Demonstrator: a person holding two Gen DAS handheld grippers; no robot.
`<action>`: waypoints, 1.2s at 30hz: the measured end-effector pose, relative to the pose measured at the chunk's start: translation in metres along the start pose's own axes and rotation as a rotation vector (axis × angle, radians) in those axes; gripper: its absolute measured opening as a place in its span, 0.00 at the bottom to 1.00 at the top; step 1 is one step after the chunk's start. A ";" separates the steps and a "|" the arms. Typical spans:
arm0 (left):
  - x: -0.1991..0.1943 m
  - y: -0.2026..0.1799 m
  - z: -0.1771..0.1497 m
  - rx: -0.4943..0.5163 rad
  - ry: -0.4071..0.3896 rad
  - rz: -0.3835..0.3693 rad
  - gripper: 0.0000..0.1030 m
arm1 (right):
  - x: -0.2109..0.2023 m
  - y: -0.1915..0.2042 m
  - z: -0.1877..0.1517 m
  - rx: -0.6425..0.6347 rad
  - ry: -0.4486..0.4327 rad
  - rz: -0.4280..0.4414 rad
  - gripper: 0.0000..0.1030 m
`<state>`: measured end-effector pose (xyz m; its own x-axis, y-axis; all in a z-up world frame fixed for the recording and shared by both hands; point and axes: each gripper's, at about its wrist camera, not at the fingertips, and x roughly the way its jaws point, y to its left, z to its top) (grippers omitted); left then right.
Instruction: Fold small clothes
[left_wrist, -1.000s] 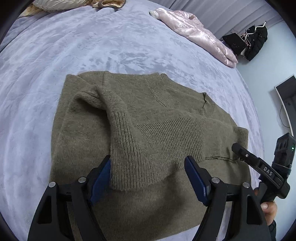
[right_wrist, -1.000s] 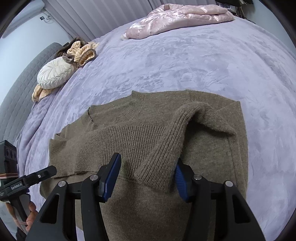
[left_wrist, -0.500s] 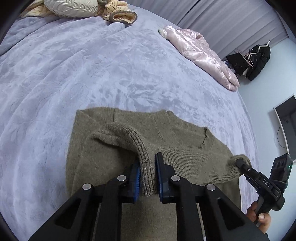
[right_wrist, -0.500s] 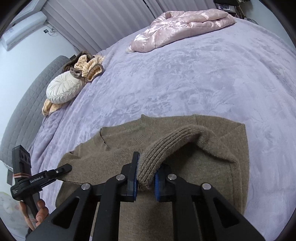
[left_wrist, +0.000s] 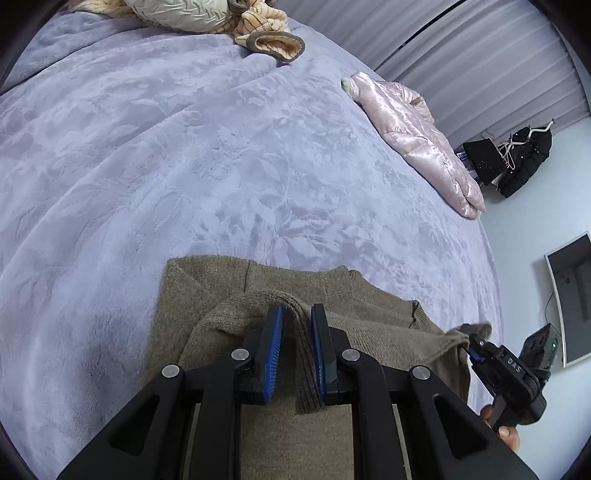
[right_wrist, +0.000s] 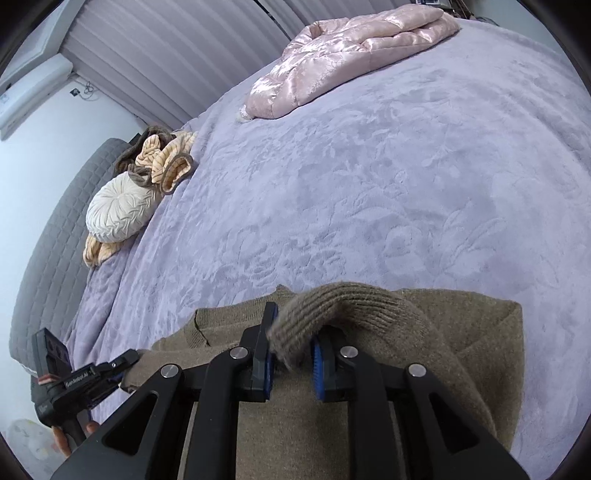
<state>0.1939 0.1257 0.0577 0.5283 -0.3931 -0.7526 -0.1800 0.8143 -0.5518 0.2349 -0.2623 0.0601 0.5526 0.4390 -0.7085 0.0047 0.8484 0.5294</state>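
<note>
An olive-brown knit sweater (left_wrist: 221, 295) lies flat on a lavender bed cover, its sleeves folded inward over the body; it also shows in the right wrist view (right_wrist: 480, 332). My left gripper (left_wrist: 296, 314) is shut on the ribbed cuff of one sleeve (left_wrist: 304, 369) and lifts it off the body. My right gripper (right_wrist: 293, 325) is shut on the ribbed cuff of the other sleeve (right_wrist: 332, 306), also raised. Each gripper appears in the other's view, the right one (left_wrist: 476, 343) and the left one (right_wrist: 125, 360), at the sweater's edge.
A pink quilted jacket (left_wrist: 417, 129) lies at the far side of the bed (left_wrist: 184, 147). A round cream cushion (right_wrist: 116, 210) and striped beige clothes (right_wrist: 166, 158) lie by the grey headboard (right_wrist: 48, 240). A monitor (left_wrist: 569, 299) and dark hanging clothes (left_wrist: 517, 162) stand beyond the bed.
Both grippers closed on the sleeve cuffs, then rose and pulled back, lifting the cuffs off the sweater body. More of the bed has come into view.
</note>
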 end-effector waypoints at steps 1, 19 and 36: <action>-0.004 0.002 -0.004 -0.003 -0.001 -0.009 0.17 | 0.002 -0.001 0.002 -0.005 -0.004 -0.004 0.24; 0.057 -0.078 -0.051 0.335 0.215 0.058 0.17 | 0.023 -0.004 0.013 -0.037 -0.007 -0.014 0.46; 0.017 -0.041 0.015 0.091 0.016 0.024 0.17 | -0.027 -0.022 -0.010 -0.116 -0.045 -0.070 0.64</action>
<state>0.2230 0.0923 0.0725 0.5115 -0.3791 -0.7711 -0.1158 0.8588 -0.4990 0.2114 -0.2900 0.0628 0.5913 0.3661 -0.7186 -0.0505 0.9061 0.4201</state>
